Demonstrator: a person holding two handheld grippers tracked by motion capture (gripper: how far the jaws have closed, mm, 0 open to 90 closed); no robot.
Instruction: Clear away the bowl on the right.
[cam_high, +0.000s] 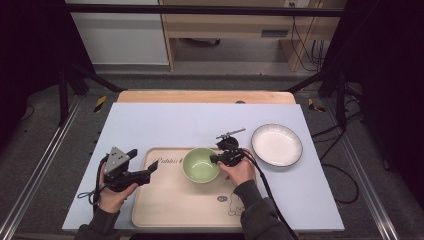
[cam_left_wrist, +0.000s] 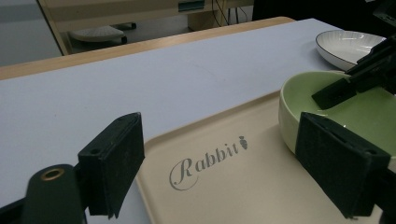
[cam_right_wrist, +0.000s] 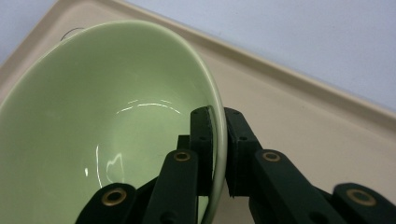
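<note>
A light green bowl (cam_high: 200, 164) (cam_left_wrist: 364, 112) (cam_right_wrist: 107, 121) sits on the beige tray (cam_high: 170, 200) (cam_left_wrist: 224, 186) (cam_right_wrist: 299, 116), near the tray's far edge. My right gripper (cam_high: 216, 159) (cam_right_wrist: 218, 154) is shut on the bowl's right rim, one jaw inside the bowl and one outside. My left gripper (cam_high: 150, 170) (cam_left_wrist: 233, 168) stands open over the tray's left edge, apart from the bowl, with nothing between its jaws. The tray carries the word "Rabbit" (cam_left_wrist: 205, 161).
A white plate with a dark rim (cam_high: 276, 144) (cam_left_wrist: 348, 46) lies on the pale blue mat (cam_high: 165, 125) to the right of the tray. The wooden table edge (cam_high: 205, 96) runs at the back. Dark frame posts stand at both sides.
</note>
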